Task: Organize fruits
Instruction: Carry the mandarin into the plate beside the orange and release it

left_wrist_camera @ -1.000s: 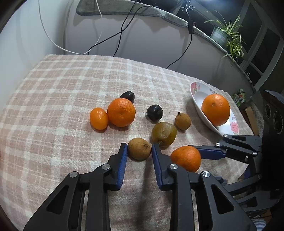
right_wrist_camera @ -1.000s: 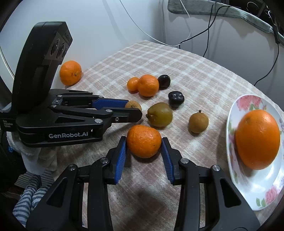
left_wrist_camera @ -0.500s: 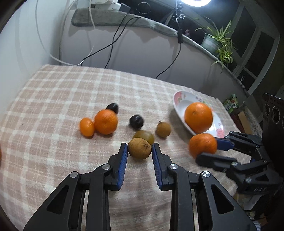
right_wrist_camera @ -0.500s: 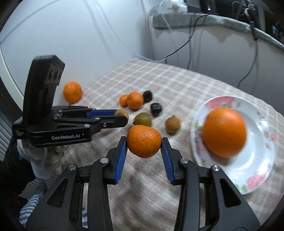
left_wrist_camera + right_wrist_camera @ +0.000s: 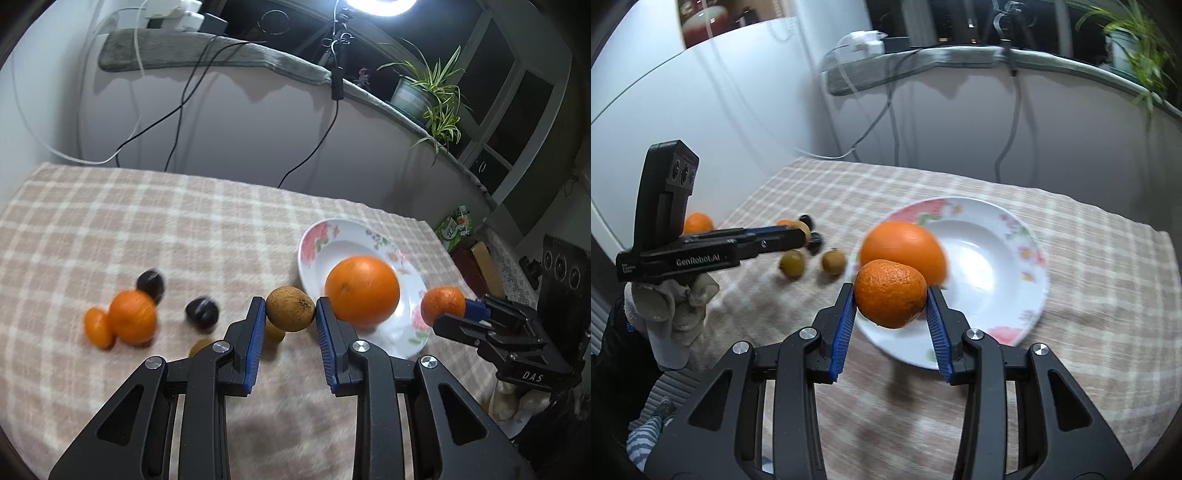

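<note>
one orange lies on the plate. the right gripper pinches a tangerine above its rim; the left gripper pinches a brown fruit just beside it. about seven fruits still wait on the cloth.

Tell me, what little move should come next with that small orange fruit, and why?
Probably ease the right gripper forward and down, then let go. It is shut on the small bumpy orange tangerine at the near rim of the white flowered plate, where one large smooth orange already lies with bare space beside it.
</note>
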A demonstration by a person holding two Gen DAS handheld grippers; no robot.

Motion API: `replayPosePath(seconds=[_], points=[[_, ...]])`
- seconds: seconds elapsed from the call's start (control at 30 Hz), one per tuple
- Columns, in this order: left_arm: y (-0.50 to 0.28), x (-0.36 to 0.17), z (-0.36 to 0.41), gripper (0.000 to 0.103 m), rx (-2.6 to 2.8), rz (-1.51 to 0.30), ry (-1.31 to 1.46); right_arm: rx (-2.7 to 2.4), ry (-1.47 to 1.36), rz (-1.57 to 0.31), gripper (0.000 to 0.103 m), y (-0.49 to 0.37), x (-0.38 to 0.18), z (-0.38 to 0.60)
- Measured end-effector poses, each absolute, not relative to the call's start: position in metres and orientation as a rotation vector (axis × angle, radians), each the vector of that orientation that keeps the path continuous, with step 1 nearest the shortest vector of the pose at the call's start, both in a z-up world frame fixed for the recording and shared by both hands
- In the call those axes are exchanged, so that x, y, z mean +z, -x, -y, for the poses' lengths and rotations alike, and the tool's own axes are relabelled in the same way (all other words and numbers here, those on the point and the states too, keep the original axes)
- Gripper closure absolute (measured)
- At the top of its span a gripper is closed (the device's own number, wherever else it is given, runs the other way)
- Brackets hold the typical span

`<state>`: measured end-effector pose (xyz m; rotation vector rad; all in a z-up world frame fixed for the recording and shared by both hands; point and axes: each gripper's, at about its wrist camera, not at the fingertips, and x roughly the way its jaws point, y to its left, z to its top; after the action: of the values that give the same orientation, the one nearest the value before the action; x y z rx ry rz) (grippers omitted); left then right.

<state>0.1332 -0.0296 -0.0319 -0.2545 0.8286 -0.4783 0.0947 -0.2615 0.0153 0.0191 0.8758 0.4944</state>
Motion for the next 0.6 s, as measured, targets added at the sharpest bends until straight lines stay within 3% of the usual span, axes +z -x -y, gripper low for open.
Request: replayPosePath(seconds=[0.6], points=[[-0.192,-0.034,0.078,0.077,-0.501,-0.855,0.209,0.410,-0.032,-0.912,0.063,-0.112,-0.012,0.302]])
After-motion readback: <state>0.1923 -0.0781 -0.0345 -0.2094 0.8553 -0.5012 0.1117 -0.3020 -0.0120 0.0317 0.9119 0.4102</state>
